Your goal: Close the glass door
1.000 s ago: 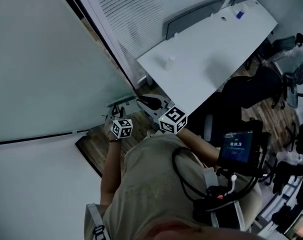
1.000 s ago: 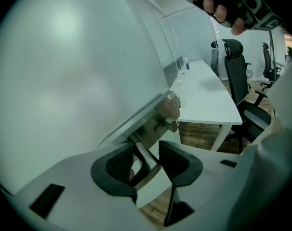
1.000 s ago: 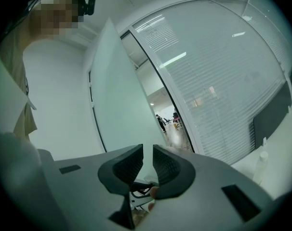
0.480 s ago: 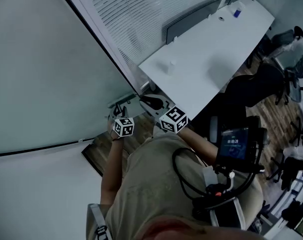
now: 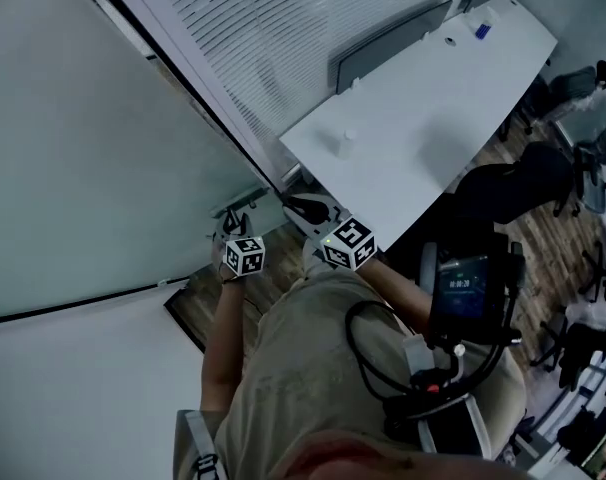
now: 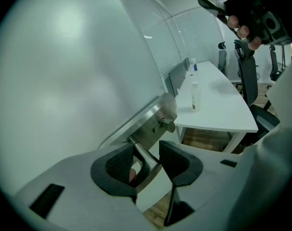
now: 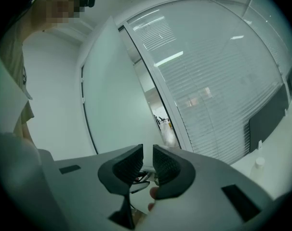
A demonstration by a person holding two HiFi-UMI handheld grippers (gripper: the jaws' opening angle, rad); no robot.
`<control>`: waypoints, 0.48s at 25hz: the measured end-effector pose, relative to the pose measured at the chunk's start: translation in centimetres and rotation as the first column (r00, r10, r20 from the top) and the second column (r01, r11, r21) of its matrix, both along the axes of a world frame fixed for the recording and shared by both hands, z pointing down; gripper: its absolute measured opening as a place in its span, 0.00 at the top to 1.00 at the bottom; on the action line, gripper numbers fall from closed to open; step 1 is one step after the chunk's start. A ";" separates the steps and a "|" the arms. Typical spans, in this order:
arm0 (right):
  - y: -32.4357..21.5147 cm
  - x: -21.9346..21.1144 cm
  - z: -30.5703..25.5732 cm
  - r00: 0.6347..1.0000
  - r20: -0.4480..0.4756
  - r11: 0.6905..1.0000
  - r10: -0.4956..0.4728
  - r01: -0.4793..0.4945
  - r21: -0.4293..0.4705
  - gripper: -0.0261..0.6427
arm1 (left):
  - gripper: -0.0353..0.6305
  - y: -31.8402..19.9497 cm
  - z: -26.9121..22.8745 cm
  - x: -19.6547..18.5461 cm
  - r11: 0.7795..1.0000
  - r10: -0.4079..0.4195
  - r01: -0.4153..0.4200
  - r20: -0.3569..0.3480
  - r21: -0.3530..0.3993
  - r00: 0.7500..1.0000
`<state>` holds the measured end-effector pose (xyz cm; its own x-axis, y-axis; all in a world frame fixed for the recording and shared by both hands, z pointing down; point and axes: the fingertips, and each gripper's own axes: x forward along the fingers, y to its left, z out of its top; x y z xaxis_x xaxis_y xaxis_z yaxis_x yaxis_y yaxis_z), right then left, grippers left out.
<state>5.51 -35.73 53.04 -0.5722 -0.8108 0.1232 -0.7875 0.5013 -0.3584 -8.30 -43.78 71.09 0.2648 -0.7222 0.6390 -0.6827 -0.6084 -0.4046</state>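
head view: you stand at the free edge of the frosted glass door (image 5: 93, 158), which fills the left of the scene. the left gripper (image 5: 231, 220) sits at the door handle (image 5: 241, 204). the right gripper (image 5: 295, 206) is just right of it, by the near end of the white desk (image 5: 413, 118). both forearms reach forward from your chest with elbows bent, and the hands are close together. i judge the left one is placed there because the handle is the only hold on a plain pane.

left gripper view: your left tongs pinch the round handle bar (image 6: 145, 154), which runs from the steel plate (image 6: 151, 119) on the door's edge down between the pads. the left pad touches the bar and the right pad is touching or just off it. the grip is near the bar's free end, likely for leverage. the gripper is tilted and looks along the pane toward the desk on the far right, where a small bottle (image 6: 195, 96) stands upright.

right gripper view: your right tongs are nearly pressed together, with only a thin slit between them and nothing in it. they point up at the door and the door frame (image 7: 151, 81). a strip of opening (image 7: 163, 121) shows between the door's edge and the frame, so the door is not yet shut. the slatted glass wall (image 7: 218, 81) lies to the right. this hand looks idle, probably held clear of the door's swing.
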 end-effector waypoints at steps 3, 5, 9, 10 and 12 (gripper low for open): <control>-0.8 0.6 1.7 1.000 0.006 0.999 -0.018 0.018 -0.038 0.86 | 0.69 -0.3 0.6 0.1 1.000 -0.011 0.011 0.003 -0.008 1.000; -1.8 0.7 1.7 0.999 -0.004 0.998 -0.038 0.038 -0.042 0.86 | 0.69 -0.7 0.4 -0.1 1.000 -0.024 0.024 0.005 -0.009 1.000; -4.5 1.7 0.9 0.997 -0.028 0.997 -0.071 0.070 -0.019 0.86 | 0.69 -1.8 0.5 -0.5 0.999 -0.044 0.044 -0.002 0.004 0.999; -5.1 2.0 0.7 0.996 -0.028 0.997 -0.079 0.079 -0.020 0.86 | 0.69 -1.9 0.6 -0.4 0.999 -0.049 0.049 -0.003 0.002 0.999; -6.6 2.4 -0.3 0.994 -0.035 0.995 -0.103 0.103 -0.014 0.86 | 0.69 -2.4 0.6 -0.2 0.998 -0.057 0.057 -0.004 0.000 0.998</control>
<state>7.95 -42.37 52.76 -0.6478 -0.7460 0.1545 -0.7443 0.5765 -0.3371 -8.53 -46.22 71.72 0.2257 -0.7361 0.6382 -0.7180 -0.5684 -0.4017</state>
